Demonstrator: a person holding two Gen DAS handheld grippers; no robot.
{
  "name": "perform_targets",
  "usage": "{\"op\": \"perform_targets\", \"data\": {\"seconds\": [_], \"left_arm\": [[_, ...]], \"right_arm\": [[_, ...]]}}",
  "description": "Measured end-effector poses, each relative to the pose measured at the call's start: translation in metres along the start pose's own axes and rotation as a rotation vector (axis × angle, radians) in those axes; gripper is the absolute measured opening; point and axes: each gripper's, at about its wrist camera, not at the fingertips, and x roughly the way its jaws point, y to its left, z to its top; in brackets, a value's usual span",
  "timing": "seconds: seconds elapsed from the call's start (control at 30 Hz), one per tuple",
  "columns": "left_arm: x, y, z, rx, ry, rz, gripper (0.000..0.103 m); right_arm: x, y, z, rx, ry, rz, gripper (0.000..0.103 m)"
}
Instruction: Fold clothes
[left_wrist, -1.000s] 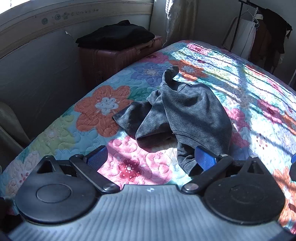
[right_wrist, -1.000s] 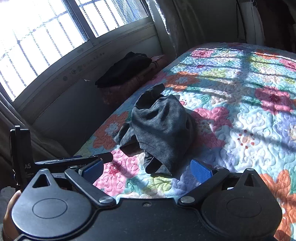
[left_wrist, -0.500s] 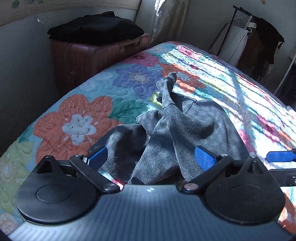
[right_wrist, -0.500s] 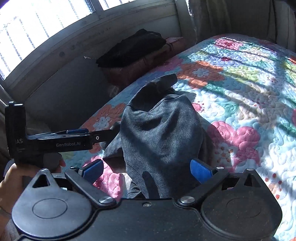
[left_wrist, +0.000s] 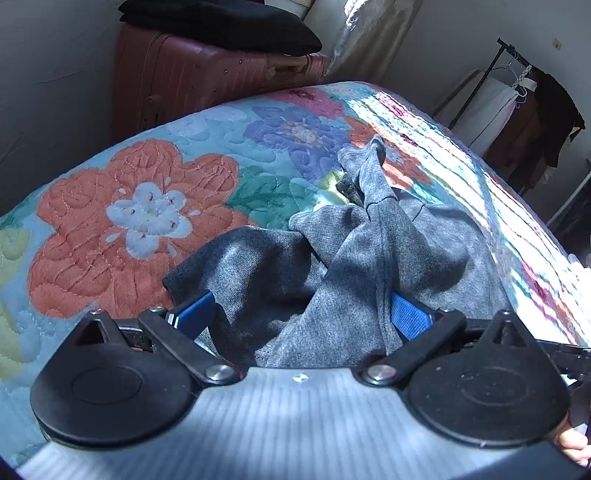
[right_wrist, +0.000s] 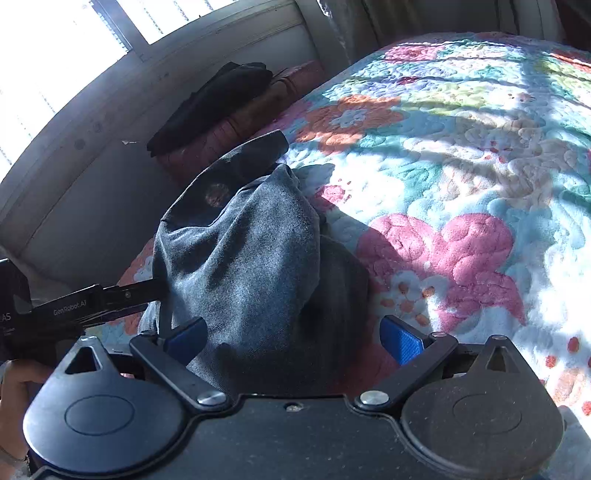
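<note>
A crumpled dark grey garment (left_wrist: 369, 258) lies on a floral quilted bed (left_wrist: 140, 206). My left gripper (left_wrist: 299, 317) is open, its blue pads (left_wrist: 406, 317) on either side of the garment's near folds, cloth lying between the jaws. In the right wrist view the same garment (right_wrist: 251, 266) bulges up in front of my right gripper (right_wrist: 291, 339), which is open with cloth between its blue pads (right_wrist: 402, 339). The left gripper (right_wrist: 110, 299) shows there at the left, reaching into the garment's side.
A reddish suitcase (left_wrist: 192, 77) with black folded clothes (left_wrist: 221, 22) on top stands by the bed's far edge under a window (right_wrist: 55, 55). A clothes rack (left_wrist: 517, 107) with hanging clothes stands at the back right. Sunlit quilt (right_wrist: 461, 166) spreads to the right.
Both grippers have moved forward and down onto the garment, which now lies between their open jaws. The left gripper has closed in on the garment's left side.
</note>
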Motion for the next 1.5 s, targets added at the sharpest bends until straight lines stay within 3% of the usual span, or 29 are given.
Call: {"op": "perform_targets", "data": {"seconds": [0.17,0.2,0.23,0.27,0.33,0.37,0.4,0.47,0.63,0.73,0.87,1.03,1.23,1.37,1.5], "left_arm": [[0.014,0.0,-0.005,0.013,0.016,0.037,0.103],[0.016,-0.002,-0.005,0.018,0.014,0.044,0.103],[0.019,-0.005,-0.004,0.03,0.005,0.042,0.102],[0.021,-0.008,-0.004,0.043,-0.005,0.039,0.097],[0.02,-0.017,-0.004,0.073,-0.006,0.033,0.066],[0.019,-0.022,-0.005,0.09,-0.002,0.029,0.059],[0.018,-0.027,-0.006,0.107,0.001,0.025,0.045],[0.015,-0.038,-0.007,0.141,0.008,0.018,0.044],[0.008,-0.064,-0.01,0.224,0.026,-0.001,0.029],[0.002,-0.08,-0.014,0.281,0.023,-0.007,0.027],[-0.002,-0.113,-0.029,0.411,0.015,0.039,0.027],[-0.01,-0.135,-0.045,0.384,0.026,-0.018,0.027],[-0.024,-0.168,-0.052,0.388,-0.044,-0.051,0.023],[-0.017,-0.19,-0.054,0.336,-0.054,-0.074,0.023],[-0.016,-0.22,-0.052,0.292,-0.108,-0.159,0.023]], "right_arm": [[0.03,-0.002,0.002,0.012,0.06,0.03,0.101],[0.032,-0.003,0.002,0.033,0.054,0.05,0.097],[0.034,-0.004,0.003,0.054,0.049,0.07,0.08],[0.035,-0.005,0.004,0.075,0.043,0.091,0.065],[0.036,0.0,0.004,0.086,0.03,0.098,0.047],[0.035,0.004,0.003,0.077,0.023,0.095,0.042],[0.034,0.008,0.002,0.06,0.018,0.087,0.039],[0.026,0.022,-0.001,-0.005,-0.004,0.057,0.033],[0.002,0.034,-0.007,-0.07,-0.048,0.07,0.028],[-0.015,0.032,-0.012,-0.067,-0.075,0.077,0.027],[-0.034,0.026,-0.019,-0.079,-0.097,0.044,0.027],[-0.062,0.01,-0.033,-0.077,-0.121,-0.025,0.027],[-0.086,-0.007,-0.033,-0.116,-0.159,-0.098,0.027],[-0.102,-0.018,-0.032,-0.113,-0.195,-0.119,0.027],[-0.126,-0.027,-0.032,-0.158,-0.238,-0.198,0.027]]}}
